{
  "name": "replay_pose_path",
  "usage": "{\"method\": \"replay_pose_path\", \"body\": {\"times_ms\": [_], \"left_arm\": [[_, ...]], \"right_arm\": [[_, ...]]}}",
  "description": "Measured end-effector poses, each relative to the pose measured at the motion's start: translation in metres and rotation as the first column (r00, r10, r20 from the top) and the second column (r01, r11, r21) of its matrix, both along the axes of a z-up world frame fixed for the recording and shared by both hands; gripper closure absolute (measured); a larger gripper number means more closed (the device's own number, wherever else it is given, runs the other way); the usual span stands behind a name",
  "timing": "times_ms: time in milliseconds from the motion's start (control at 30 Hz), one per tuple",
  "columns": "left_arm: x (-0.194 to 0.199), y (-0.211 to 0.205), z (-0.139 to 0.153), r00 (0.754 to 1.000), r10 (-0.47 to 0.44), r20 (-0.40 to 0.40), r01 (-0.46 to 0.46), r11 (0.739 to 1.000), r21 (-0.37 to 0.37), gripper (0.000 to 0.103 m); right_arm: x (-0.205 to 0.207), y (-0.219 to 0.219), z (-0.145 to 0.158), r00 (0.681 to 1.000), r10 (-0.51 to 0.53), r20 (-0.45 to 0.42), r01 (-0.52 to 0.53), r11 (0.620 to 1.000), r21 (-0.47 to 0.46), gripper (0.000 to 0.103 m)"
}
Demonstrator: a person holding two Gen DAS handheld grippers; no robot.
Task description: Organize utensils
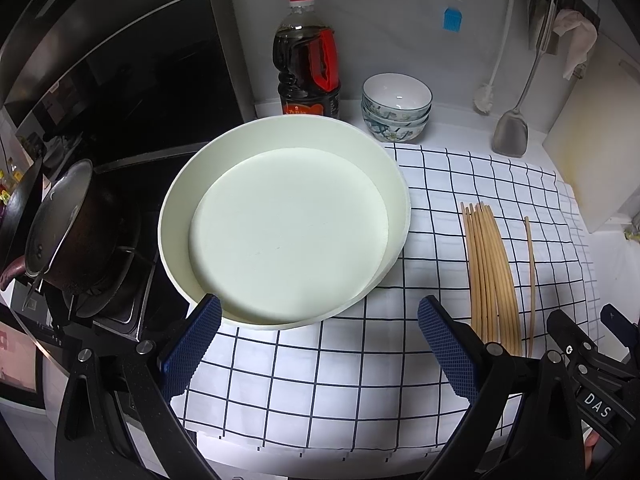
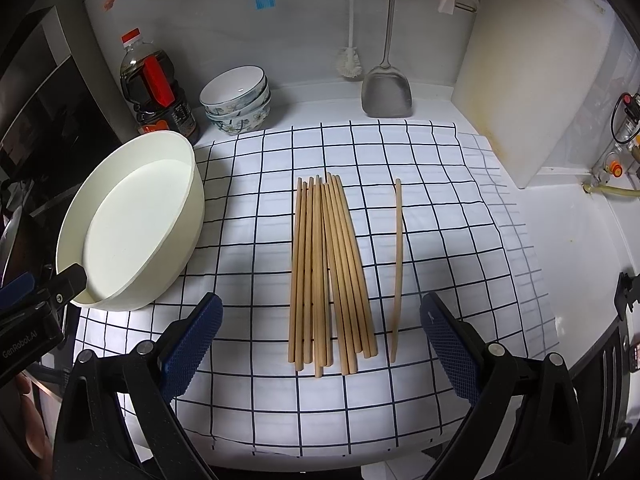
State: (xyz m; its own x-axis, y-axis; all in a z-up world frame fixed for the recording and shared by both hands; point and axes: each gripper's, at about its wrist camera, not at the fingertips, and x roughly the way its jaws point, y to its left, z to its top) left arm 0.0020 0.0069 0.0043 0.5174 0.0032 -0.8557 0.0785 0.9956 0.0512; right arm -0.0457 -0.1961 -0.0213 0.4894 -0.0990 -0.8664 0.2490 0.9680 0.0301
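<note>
Several wooden chopsticks (image 2: 328, 272) lie bunched on a white checked cloth (image 2: 440, 208), with one single chopstick (image 2: 398, 268) apart on their right. They also show in the left wrist view (image 1: 490, 272). A round, empty white container (image 1: 280, 220) stands at the cloth's left end; it also shows in the right wrist view (image 2: 132, 216). My left gripper (image 1: 320, 320) is open at the container's near rim, which sits between its fingers. My right gripper (image 2: 322, 316) is open and empty, hovering over the near ends of the chopsticks.
A dark sauce bottle (image 1: 308, 60) and stacked patterned bowls (image 1: 396, 106) stand at the back wall. A metal spatula (image 2: 386, 88), a brush (image 2: 350, 60) and a white cutting board (image 2: 532, 80) are behind and right. A pot (image 1: 68, 228) sits on the stove at left.
</note>
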Motion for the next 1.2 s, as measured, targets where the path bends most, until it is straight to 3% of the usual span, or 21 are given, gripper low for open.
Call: {"method": "replay_pose_path", "body": {"times_ms": [700,1033,1200], "left_arm": [[0.001,0.009,-0.004,1.000,-0.013,-0.010,0.013,1.000,-0.012,0.006],[-0.005,-0.008,-0.017,0.993,-0.119,-0.001,0.119,0.993,-0.019,0.006],[-0.009,-0.024,-0.030,0.984,-0.180,-0.020,0.179,0.983,-0.029,0.006]], "right_arm": [[-0.003,0.003,-0.003,1.000,-0.002,-0.002,0.002,1.000,0.010,0.008],[-0.018,-0.012,-0.010,0.999,-0.026,0.036,0.023,0.998,0.067,0.008],[-0.029,-0.034,-0.022,0.998,-0.065,0.015,0.063,0.995,0.081,0.008]]}}
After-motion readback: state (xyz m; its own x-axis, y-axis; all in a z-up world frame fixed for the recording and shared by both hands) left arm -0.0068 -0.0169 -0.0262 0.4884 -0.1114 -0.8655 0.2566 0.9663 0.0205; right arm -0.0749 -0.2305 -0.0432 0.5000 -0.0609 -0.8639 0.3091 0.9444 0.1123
